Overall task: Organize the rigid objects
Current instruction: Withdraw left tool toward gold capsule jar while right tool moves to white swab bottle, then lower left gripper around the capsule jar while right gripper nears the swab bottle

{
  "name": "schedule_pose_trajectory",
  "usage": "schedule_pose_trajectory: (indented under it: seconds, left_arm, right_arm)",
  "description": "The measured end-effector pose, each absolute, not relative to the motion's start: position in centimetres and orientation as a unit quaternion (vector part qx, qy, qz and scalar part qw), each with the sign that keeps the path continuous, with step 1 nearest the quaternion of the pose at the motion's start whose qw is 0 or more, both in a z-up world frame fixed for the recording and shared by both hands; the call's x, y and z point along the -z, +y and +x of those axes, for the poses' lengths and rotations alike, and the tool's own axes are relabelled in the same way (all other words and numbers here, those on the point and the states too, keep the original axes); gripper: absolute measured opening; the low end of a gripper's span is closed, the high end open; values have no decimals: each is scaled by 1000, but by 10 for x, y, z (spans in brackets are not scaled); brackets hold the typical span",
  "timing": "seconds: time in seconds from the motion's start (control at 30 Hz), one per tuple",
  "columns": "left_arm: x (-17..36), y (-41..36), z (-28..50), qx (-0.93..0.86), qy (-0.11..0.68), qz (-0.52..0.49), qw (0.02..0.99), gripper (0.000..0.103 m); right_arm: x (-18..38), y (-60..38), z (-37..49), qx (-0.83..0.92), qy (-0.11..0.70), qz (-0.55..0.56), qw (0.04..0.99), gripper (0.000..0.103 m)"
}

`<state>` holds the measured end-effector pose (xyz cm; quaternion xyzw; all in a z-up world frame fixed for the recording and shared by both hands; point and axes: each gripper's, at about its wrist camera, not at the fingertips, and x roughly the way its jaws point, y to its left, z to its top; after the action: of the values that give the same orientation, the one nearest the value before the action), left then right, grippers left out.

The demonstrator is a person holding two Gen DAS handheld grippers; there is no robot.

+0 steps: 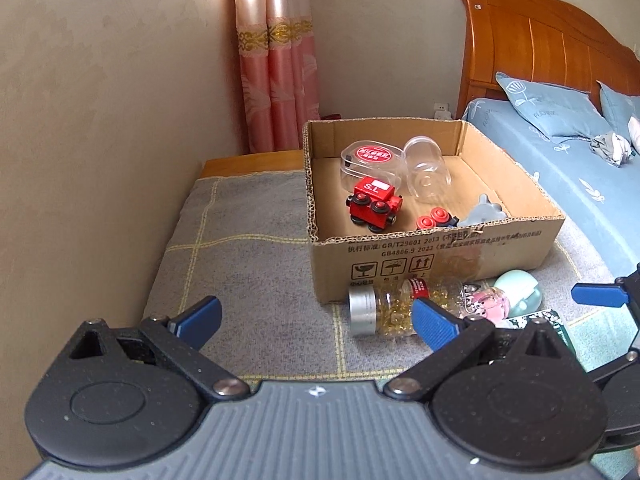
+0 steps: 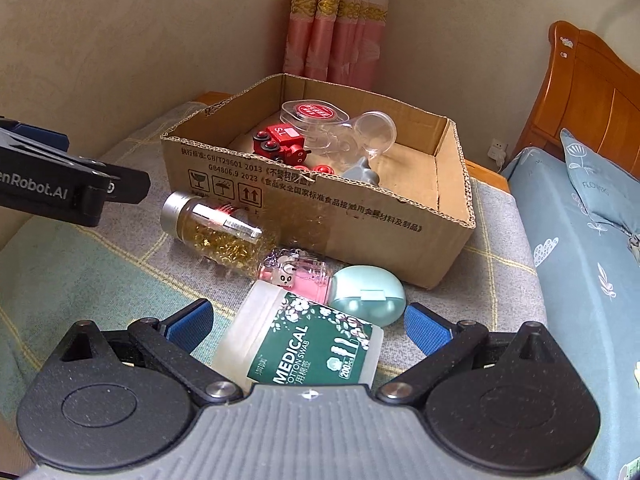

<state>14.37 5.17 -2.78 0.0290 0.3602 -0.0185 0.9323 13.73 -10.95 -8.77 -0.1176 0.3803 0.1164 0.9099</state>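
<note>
A cardboard box [image 1: 436, 260] [image 2: 320, 220] holds a red toy train [image 1: 374, 202] [image 2: 284, 144], clear plastic containers [image 1: 426, 170] [image 2: 372, 132] and a grey piece [image 1: 482, 212]. In front of it lie a bottle of yellow capsules [image 1: 384, 310] [image 2: 216, 228], a pink keychain bottle [image 2: 298, 274], a mint case [image 2: 368, 294] and a medical cotton swab tub [image 2: 300, 340]. My left gripper [image 1: 316, 320] is open, left of the capsule bottle. My right gripper [image 2: 308, 322] is open around the swab tub, fingers on either side, apart from it.
The objects lie on a grey checked cloth [image 1: 248, 248] over a low wooden stand. A wall stands at the left, pink curtains [image 1: 276, 60] behind. A bed with blue bedding [image 1: 560, 152] and a wooden headboard is at the right.
</note>
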Motion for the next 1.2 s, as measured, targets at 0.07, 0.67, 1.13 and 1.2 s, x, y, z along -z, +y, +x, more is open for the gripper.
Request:
schedule_pose_trajectory:
  seconds: [0.07,0.67,1.13,1.2]
  left_arm:
    - [28,54,142,19,359,27,933,101]
    - [37,36,148,56,369,26,927,101]
    - [49,7,171,85,384,37,919,101]
    - [51,1,176,90,385,41,918,101]
  right_arm:
    - [92,-107,140,-105,382,-122,910,103]
    - [109,-173,137,-58,429,-56,900,103]
    - [126,-183,132,-89,424,-54,900,103]
    - [126,-184,131,-93,421,-55,901,103]
